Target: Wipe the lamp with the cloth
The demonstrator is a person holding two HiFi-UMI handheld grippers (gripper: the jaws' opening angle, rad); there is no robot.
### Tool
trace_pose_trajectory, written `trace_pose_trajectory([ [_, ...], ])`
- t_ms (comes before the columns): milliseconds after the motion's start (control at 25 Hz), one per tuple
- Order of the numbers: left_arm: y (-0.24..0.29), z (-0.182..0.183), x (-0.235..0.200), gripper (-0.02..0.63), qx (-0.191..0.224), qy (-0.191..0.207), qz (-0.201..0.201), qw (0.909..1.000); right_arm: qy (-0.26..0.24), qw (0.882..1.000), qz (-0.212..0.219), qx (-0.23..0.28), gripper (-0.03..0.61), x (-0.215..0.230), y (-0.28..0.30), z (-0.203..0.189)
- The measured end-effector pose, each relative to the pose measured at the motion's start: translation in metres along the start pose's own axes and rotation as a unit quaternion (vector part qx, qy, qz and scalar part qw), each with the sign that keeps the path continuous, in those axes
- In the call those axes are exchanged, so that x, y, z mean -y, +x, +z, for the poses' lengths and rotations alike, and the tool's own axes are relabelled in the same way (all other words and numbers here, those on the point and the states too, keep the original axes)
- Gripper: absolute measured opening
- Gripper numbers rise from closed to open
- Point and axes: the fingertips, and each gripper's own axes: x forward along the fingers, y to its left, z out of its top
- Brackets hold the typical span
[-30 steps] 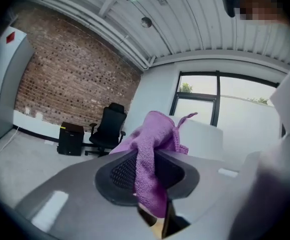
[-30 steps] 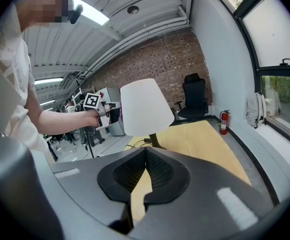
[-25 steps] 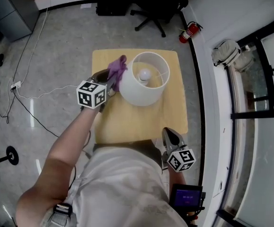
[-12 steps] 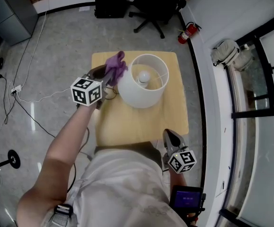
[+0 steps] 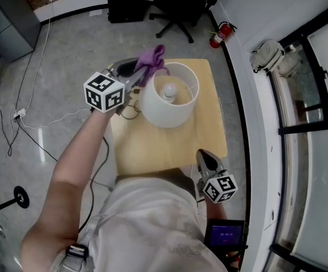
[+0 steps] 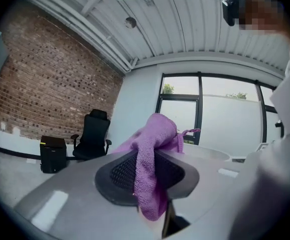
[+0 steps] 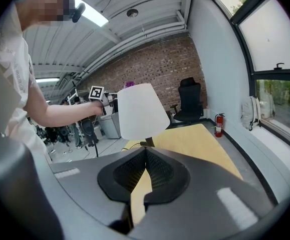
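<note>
Above the far left rim of the lamp (image 5: 165,103), which stands on the tabletop (image 5: 152,146), the left gripper (image 5: 136,72) pinches the purple cloth (image 5: 150,58) in its jaws, so it should drag the cloth lightly around the shade without tipping it, while the right gripper (image 5: 204,158) waits near with its jaws closed and empty.

White tapered fabric-shade lamp (image 5: 168,105) stood upright on the light wooden table (image 5: 164,147), toward its far half. The shade was wider at the bottom, and its open top showed a round white bulb (image 5: 170,92). The purple microfibre cloth (image 5: 151,58) was bunched and pinched between the jaws of the left gripper (image 5: 136,72), with one fold draped down over the pads and a small loop tag sticking out. The cloth sat at the shade's top rim on the far-left side. Contact with the rim was unclear.
</note>
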Motion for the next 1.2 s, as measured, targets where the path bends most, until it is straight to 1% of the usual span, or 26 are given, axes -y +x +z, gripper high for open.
trace_pose_trajectory([
  [120, 0.012, -0.017, -0.003, 0.087, -0.029, 0.006, -0.003, 0.9996, 0.003, 1.0, -0.005, -0.002, 0.014, 0.002, -0.002, -0.003],
  [240, 0.019, -0.034, -0.009, 0.087, -0.048, 0.0, -0.002, 0.9988, 0.006, 1.0, -0.011, -0.005, 0.014, 0.004, -0.004, -0.004],
  [400, 0.026, -0.061, -0.022, 0.087, -0.087, -0.005, 0.002, 0.9962, 0.007, 1.0, -0.014, -0.006, 0.014, 0.006, -0.005, -0.003],
  [640, 0.025, -0.119, -0.046, 0.087, -0.168, -0.015, 0.022, 0.9854, 0.014, 1.0, -0.021, -0.008, 0.014, 0.006, -0.008, -0.008],
  [720, 0.022, -0.131, -0.053, 0.087, -0.182, -0.023, 0.031, 0.9825, 0.013, 1.0, -0.021, -0.005, 0.014, 0.005, -0.008, -0.008],
  [800, 0.021, -0.135, -0.057, 0.087, -0.187, -0.028, 0.038, 0.9812, 0.014, 1.0, -0.021, -0.003, 0.014, 0.006, -0.009, -0.009],
  [880, 0.023, -0.127, -0.059, 0.087, -0.18, -0.027, 0.042, 0.9823, 0.016, 1.0, -0.022, -0.002, 0.014, 0.01, -0.012, -0.009],
  [1000, 0.03, -0.091, -0.056, 0.087, -0.152, -0.013, 0.031, 0.9878, 0.017, 1.0, -0.024, 0.002, 0.014, 0.016, -0.016, -0.007],
  [1120, 0.037, -0.047, -0.047, 0.089, -0.127, 0.017, -0.005, 0.9918, 0.02, 1.0, -0.02, 0.008, 0.014, 0.015, -0.016, -0.007],
  [1200, 0.044, -0.019, -0.035, 0.091, -0.116, 0.039, -0.04, 0.9916, 0.023, 1.0, -0.017, 0.011, 0.014, 0.014, -0.015, -0.011],
])
